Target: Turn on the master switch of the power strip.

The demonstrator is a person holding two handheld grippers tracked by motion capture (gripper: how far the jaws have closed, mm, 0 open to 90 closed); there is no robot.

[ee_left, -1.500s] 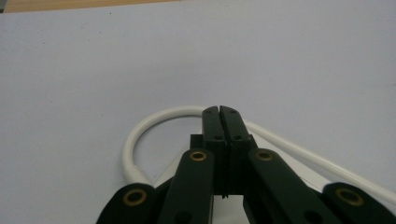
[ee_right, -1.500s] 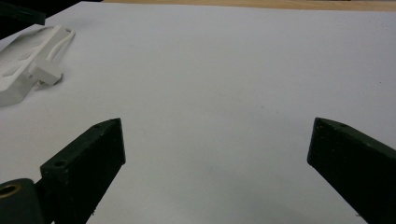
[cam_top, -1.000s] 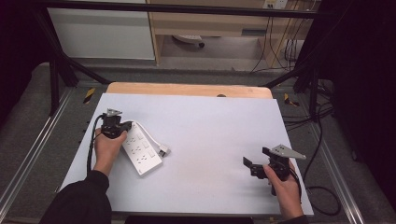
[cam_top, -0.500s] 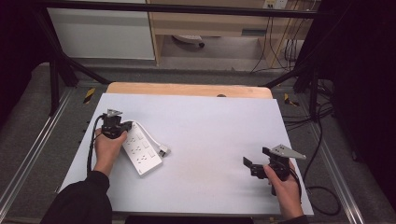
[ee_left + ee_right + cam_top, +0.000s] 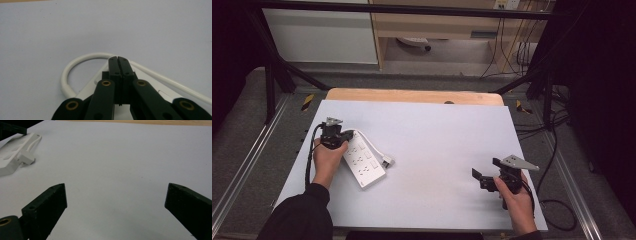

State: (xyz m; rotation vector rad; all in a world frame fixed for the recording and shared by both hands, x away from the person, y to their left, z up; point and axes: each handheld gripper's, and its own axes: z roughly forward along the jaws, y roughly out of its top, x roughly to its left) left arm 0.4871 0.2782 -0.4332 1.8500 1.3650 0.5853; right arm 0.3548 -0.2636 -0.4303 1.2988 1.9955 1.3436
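1. my left hand-held gripper [image 5: 333,134] rests closed, empty, over the power strip [image 5: 363,162] at table [image 5: 437,130] left.
2. right hand-held gripper [image 5: 115,202] waits open (well apart).
3. next, i'd judge: open and grip its cord [image 5: 75,65].

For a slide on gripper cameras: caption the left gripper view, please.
Shut left gripper poised over a white power strip and its looped cord on the table.

The left tongs [image 5: 333,131] are black with brass-coloured rivets along flat linked arms, a black cable and a dark sleeve [image 5: 299,215] behind them. The right tongs [image 5: 486,175] carry a grey three-cornered plate [image 5: 517,162] on top.
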